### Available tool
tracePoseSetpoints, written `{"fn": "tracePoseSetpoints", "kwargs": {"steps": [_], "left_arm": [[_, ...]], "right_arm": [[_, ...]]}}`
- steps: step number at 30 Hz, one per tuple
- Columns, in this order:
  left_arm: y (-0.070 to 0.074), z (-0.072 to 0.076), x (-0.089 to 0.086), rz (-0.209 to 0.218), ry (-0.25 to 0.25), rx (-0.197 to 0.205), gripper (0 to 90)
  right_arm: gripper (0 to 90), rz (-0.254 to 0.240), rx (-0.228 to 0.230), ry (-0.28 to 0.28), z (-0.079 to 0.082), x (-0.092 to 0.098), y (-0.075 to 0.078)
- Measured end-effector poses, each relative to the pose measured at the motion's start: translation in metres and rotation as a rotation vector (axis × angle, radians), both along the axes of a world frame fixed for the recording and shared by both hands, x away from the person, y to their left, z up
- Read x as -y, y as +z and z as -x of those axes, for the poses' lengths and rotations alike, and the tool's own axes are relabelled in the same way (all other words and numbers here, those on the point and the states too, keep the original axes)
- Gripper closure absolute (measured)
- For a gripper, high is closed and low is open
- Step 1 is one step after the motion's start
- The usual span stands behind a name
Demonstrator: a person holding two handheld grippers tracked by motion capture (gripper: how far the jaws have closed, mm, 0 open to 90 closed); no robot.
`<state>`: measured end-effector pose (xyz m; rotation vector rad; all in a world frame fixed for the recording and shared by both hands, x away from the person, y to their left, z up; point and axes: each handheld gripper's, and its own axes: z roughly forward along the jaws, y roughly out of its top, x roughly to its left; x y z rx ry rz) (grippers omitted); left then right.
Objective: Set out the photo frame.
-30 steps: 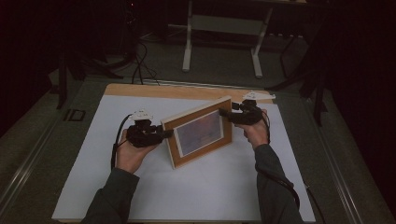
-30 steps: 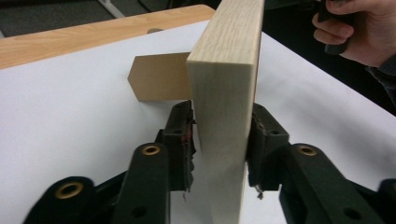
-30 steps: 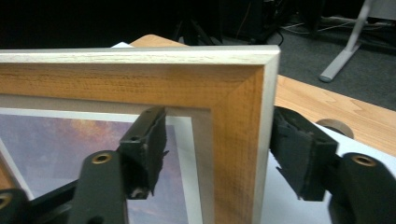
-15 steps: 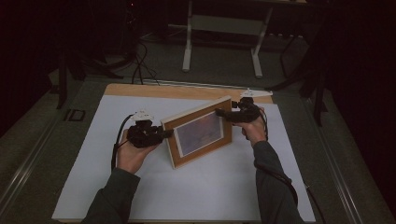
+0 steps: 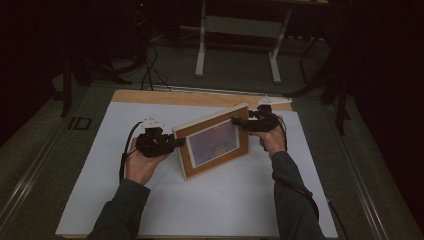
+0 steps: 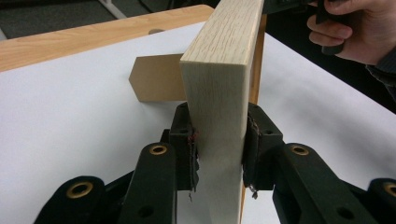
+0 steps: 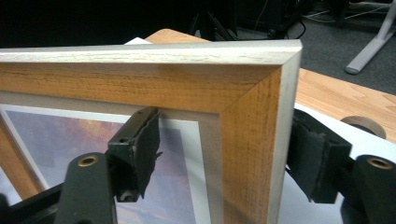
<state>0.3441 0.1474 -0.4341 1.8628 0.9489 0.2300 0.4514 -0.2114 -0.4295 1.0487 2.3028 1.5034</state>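
Dim floor and metal stand legs (image 5: 235, 47) are lying behind the desk (image 5: 165, 96), whose wooden top is showing along the far edge past a white sheet (image 5: 215, 200) that is covering most of it. On the sheet, near the middle, a frame (image 5: 212, 141) is standing upright on its lower edge, its wooden front and picture facing the person and its top edge slanting up toward the right. The left gripper (image 5: 176, 143) is reaching in from the left and clenching the frame's left side; in the left gripper view both pads (image 6: 191, 149) are pressing on the pale side wood (image 6: 222, 93), having just been closing on it. A brown back stand (image 6: 156, 77) is jutting out behind the frame over the sheet. The right gripper (image 5: 239, 121) is sitting at the frame's upper right corner; in the right gripper view one pad (image 7: 140, 149) is lying against the glass front (image 7: 93, 135) and the other is standing just behind the corner, but whether that one is pressing I cannot tell. A round hole (image 7: 364, 125) is showing in the desk wood beyond.
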Motion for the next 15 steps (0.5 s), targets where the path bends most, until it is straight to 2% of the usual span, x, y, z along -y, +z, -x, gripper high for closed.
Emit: {"fn": "tracePoseSetpoints", "kwargs": {"steps": [8,15], "left_arm": [[-0.004,-0.014,-0.010,0.080,0.037,-0.033,70.4],[-0.003,-0.022,-0.010,0.058,0.035,-0.016,68.9]], "right_arm": [[44.8,-0.002,-0.005,-0.011,0.007,0.008,-0.001],[48.4,0.011,-0.007,-0.042,0.013,0.011,0.001]]}}
